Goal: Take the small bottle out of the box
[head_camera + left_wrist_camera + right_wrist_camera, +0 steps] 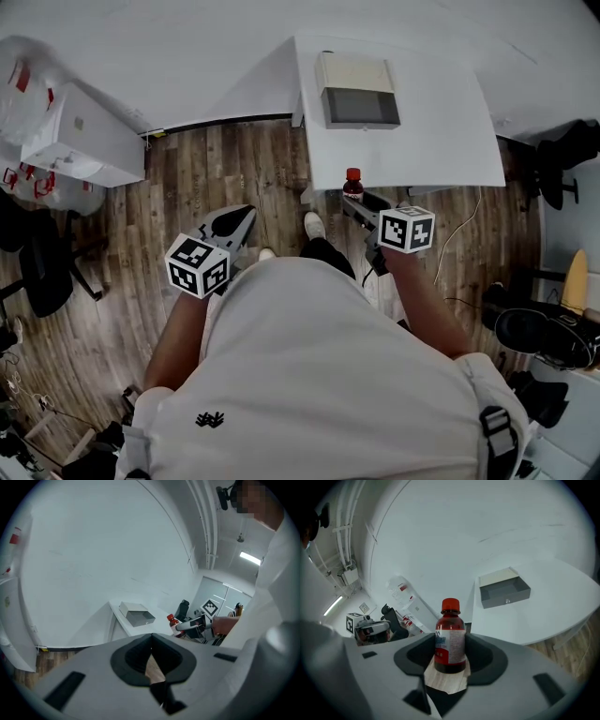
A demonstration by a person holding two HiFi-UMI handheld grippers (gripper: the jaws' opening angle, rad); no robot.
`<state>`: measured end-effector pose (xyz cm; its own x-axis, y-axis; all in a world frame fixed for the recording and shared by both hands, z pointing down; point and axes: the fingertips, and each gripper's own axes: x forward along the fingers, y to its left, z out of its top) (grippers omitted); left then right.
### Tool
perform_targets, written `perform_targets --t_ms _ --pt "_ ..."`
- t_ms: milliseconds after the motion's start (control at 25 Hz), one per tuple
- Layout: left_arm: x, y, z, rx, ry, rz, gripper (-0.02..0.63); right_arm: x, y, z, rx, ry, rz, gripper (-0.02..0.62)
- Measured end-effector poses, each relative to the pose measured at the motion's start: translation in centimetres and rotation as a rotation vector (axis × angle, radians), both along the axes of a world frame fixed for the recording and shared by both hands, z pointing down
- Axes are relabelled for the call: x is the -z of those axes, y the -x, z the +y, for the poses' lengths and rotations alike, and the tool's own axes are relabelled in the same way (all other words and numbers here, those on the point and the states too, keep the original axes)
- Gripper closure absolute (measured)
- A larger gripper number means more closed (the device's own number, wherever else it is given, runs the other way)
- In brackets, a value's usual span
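The small bottle [450,639], dark red with a red cap and a white label, stands upright between the jaws of my right gripper [451,656], which is shut on it. In the head view the bottle [352,185] is held at the near edge of the white table [441,141], out of the box. The box [357,91], a cream case with a grey open drawer, sits at the table's far side. My left gripper [234,225] hangs over the wooden floor, left of the table, jaws together and empty. In the left gripper view the bottle [172,622] shows beyond the left gripper [151,640].
A white cabinet [84,136] with bags stands at the far left. A black chair [42,262] is at the left, dark gear [544,337] and a cable [459,234] on the floor at the right. A white wall runs behind the table.
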<state>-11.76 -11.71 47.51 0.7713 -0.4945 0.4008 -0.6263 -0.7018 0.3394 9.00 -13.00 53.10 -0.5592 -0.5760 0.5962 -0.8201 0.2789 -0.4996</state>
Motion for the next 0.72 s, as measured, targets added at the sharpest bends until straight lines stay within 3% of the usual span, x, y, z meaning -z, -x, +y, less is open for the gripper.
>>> perform_targets --t_ms 720 --pt "0.9 2.0 1.4 -0.010 -0.021 0.004 0.600 3.5 3.0 2.2 0.035 -0.063 -0.005 0.390"
